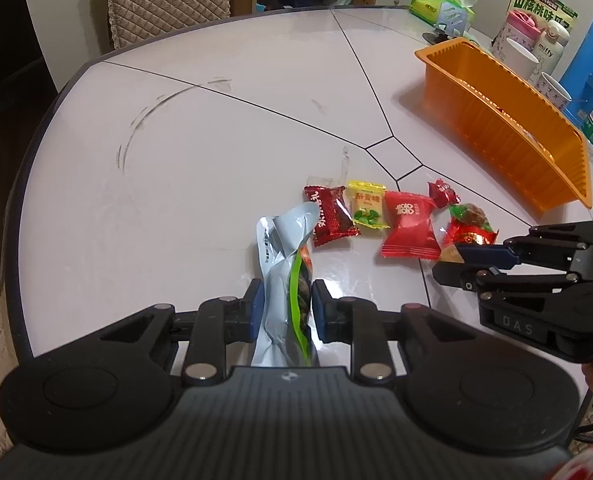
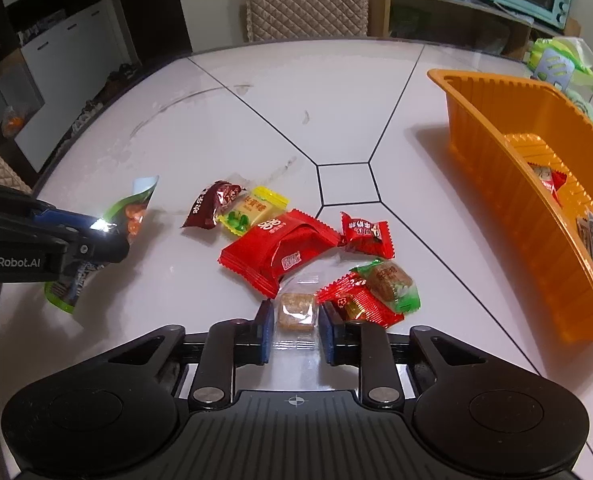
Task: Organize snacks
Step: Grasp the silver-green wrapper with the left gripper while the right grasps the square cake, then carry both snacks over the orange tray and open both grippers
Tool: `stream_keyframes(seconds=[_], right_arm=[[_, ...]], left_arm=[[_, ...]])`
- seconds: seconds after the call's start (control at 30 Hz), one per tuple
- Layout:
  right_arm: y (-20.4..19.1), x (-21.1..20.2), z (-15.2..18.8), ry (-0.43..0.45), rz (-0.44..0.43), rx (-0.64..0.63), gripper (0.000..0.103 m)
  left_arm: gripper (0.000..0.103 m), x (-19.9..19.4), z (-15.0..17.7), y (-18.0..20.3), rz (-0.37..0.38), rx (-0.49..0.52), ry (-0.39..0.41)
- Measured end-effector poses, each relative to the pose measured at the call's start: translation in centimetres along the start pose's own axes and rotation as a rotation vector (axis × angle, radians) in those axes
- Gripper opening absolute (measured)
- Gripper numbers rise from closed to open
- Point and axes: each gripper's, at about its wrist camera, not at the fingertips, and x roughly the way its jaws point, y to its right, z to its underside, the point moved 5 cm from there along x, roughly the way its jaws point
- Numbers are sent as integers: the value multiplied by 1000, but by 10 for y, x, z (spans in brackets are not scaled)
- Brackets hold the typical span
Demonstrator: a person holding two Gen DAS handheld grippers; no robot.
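- My left claw [image 1: 284,308] is clamped on a silver-backed snack pouch [image 1: 286,264], both blue pads pressed to its sides, the pouch held on edge above the white tabletop [image 1: 176,152]
- My right claw [image 2: 295,330] stands part-open around a clear-wrapped brown square candy [image 2: 295,311] that lies flat between the pads; I cannot tell whether either pad touches the wrapper
- Loose sweets cluster just ahead of the right claw: a large red packet [image 2: 276,252], a small red packet [image 2: 363,234], a yellow packet [image 2: 252,210], a dark red packet [image 2: 212,204] and a red-and-green wrapped candy [image 2: 376,292] touching the claw's right finger
- The dark red packet overlaps the yellow one, which lies against the large red packet
- The orange tray [image 2: 508,196] sits to the right, apart from the sweets, with a few wrapped snacks already inside
- Behind the tray in the left view stand a green tissue pack [image 1: 440,2], white mugs [image 1: 520,54] and a blue jug [image 1: 592,64]
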Motion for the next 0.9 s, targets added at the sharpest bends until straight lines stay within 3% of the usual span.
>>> stream_keyframes(seconds=[0.53,0.9], right_arm=[[4,-59,5,60,-95,127,21],[26,-109,13,95,-68,240,21]], left_arm=[[23,-33,-2,24,43,45,40],[23,-53,-19,76,129,128,84]])
